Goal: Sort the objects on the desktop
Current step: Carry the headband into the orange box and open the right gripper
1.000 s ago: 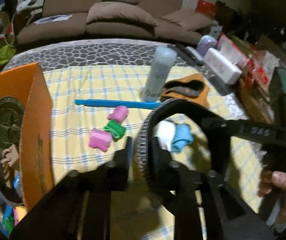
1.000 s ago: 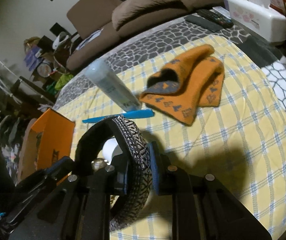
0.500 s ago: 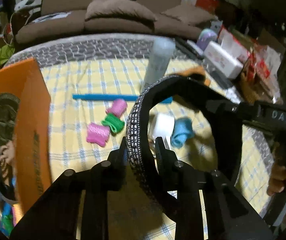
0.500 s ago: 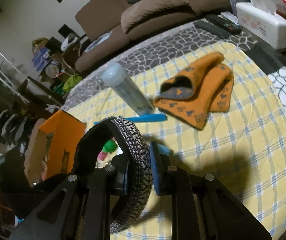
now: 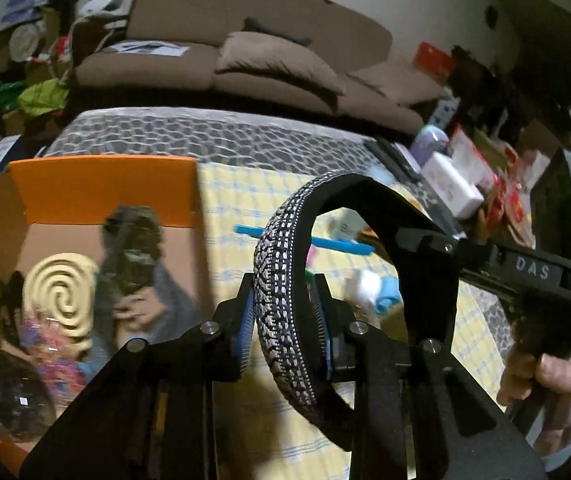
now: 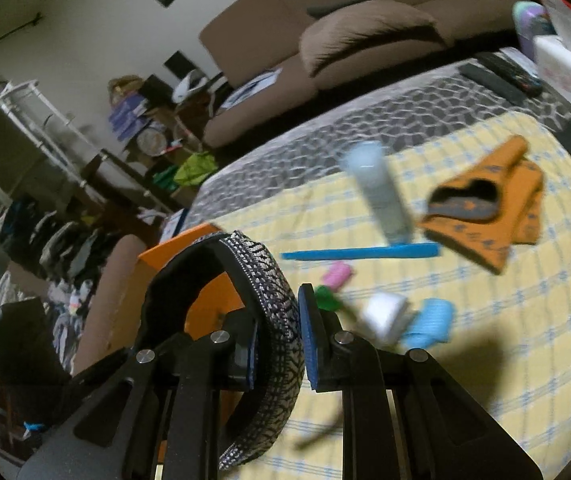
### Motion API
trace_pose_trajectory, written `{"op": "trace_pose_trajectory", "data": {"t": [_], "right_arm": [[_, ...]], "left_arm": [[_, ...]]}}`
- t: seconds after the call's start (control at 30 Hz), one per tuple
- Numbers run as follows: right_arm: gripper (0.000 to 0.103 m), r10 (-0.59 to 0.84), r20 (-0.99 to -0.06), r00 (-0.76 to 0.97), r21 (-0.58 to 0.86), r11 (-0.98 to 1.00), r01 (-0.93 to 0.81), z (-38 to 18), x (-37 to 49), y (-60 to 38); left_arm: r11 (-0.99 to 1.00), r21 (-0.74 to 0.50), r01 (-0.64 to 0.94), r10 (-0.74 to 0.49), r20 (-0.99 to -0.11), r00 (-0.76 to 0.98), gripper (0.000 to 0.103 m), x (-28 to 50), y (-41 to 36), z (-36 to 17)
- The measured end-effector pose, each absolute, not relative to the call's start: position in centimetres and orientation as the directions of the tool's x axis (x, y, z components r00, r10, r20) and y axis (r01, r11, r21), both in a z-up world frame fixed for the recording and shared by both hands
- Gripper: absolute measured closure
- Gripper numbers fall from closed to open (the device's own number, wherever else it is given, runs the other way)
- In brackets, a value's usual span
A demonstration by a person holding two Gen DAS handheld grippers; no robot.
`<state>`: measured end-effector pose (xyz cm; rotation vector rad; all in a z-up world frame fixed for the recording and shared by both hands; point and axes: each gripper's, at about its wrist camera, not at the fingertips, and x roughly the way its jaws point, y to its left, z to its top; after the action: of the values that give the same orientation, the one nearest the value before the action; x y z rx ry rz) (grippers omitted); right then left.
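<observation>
Both tools grip one headband

The patterned headband [image 5: 281, 300] is clamped between the nearly shut left tool [image 5: 283, 312] and right tool [image 6: 277, 340], arching toward 12 o'clock, above the counter [image 6: 485, 320].

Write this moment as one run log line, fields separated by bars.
left gripper: shut on headband | right gripper: shut on headband | orange box: open, beside it
</observation>
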<state>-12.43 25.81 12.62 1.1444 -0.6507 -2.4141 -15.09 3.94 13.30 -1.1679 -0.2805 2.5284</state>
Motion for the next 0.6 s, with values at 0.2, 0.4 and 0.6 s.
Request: {"op": "trace_pose_trajectory", "data": {"t": [0.2, 0.4, 0.6], "right_arm": [[0.084, -0.56, -0.603, -0.567, 0.556, -0.806, 0.204, 12.9, -13.9, 20.0], [0.083, -0.597, -0.601, -0.531, 0.572, -0.786, 0.234, 12.0, -15.6, 15.1], [0.068, -0.596, -0.623, -0.507, 0.546, -0.795, 0.265, 10.7, -16.9, 11.2]], "left_arm": [[-0.928, -0.337, -0.156, 0.357, -0.693, -0.626, 0.079, -16.2, -1.6, 13.9], [-0.931, -0.351, -0.097, 0.329, -0.698, -0.636, 0.079, -18.1, -6.4, 13.4], [-0.929, -0.369, -0.042, 0.313, -0.719, -0.621, 0.079, -19.7, -9.1, 11.6]]}}
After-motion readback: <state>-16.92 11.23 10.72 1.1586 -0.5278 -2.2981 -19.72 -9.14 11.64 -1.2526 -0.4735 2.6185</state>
